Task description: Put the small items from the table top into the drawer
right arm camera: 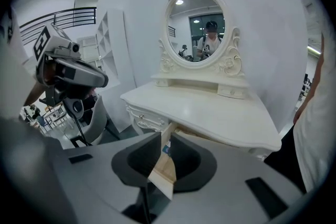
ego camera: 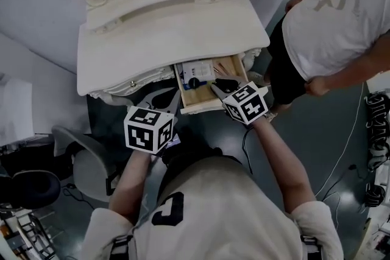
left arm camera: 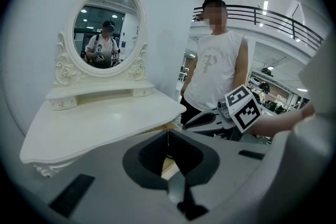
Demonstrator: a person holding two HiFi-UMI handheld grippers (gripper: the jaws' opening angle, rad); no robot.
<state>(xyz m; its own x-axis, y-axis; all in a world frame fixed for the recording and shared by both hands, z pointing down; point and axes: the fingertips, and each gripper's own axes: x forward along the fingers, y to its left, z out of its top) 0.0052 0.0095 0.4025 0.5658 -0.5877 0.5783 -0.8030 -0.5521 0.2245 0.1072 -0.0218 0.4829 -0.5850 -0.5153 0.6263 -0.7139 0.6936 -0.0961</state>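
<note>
Items [ego camera: 196, 77] for this task lie inside the open drawer [ego camera: 206, 105], which juts out from under the front edge of the table top [ego camera: 164, 27]; that top shows bare. Among them I make out a flat white carton with blue print and a small dark round piece just beside it, though the head view is too coarse to name either. Both look light. The carton is probably stiff yet easy to dent, and is best pinched across its short edges. The round piece may roll or slip, so a hold across its widest part suits it. The drawer seems to be thin pale wood, likely easy to slide by its front board. The right gripper [right arm camera: 165, 139] hovers above the drawer's front with its jaws a narrow gap apart, nothing between them but the wood beyond. The left gripper [left arm camera: 168, 144] hangs to the drawer's left, tips pressed together and empty. A bystander [ego camera: 329, 15] stands near the table's right side.
</note>
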